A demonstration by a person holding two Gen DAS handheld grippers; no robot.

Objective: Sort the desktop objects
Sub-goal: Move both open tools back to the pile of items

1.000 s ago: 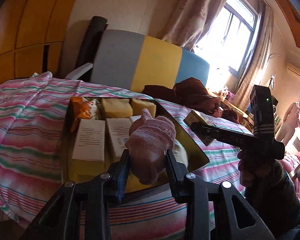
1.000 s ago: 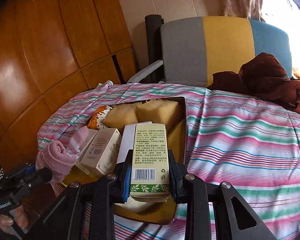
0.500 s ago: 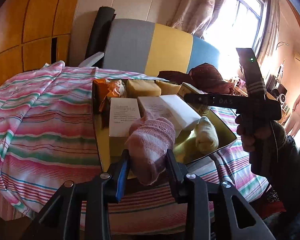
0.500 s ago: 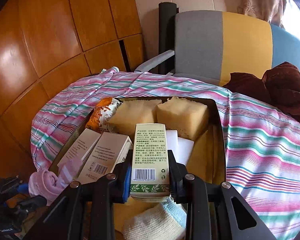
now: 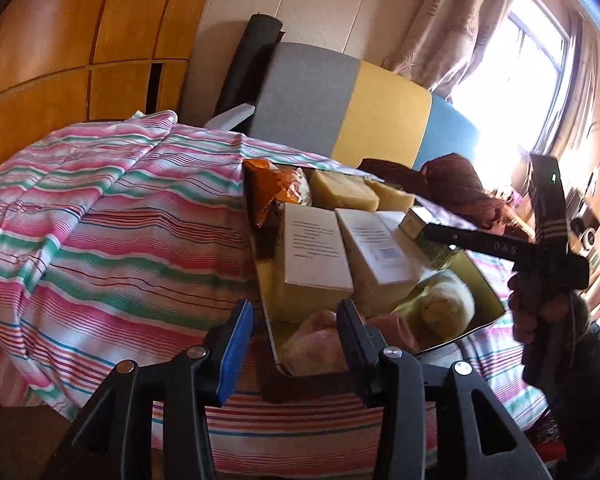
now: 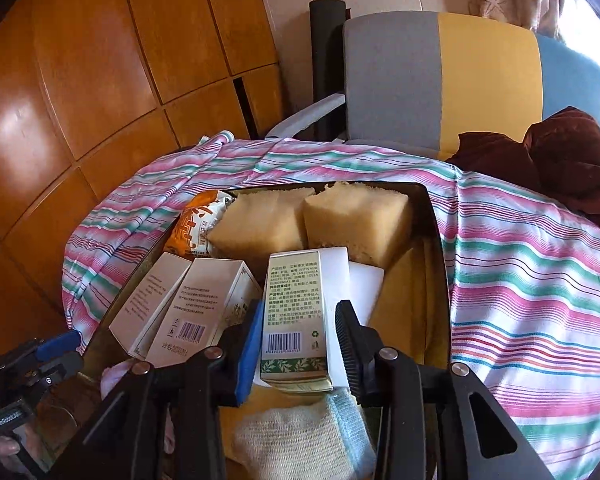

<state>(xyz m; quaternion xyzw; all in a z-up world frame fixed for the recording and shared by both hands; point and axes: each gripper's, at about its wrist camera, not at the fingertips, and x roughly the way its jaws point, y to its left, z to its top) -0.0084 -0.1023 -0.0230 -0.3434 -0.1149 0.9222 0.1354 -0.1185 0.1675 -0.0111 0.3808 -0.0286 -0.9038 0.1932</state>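
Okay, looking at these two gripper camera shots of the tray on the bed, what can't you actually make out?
- Pink sock, left wrist view: blurred and partly behind the tray's near wall.
- Green box, right wrist view: whether the right gripper pinches it; a gap shows on one side.
- Print on the white boxes, right wrist view: too small to read.
- Left gripper: its fingers are spread apart with nothing between them.

pink sock (image 5: 320, 340) half hidden behind left tongs (image 5: 296, 334), box print (image 6: 294, 296) unreadable
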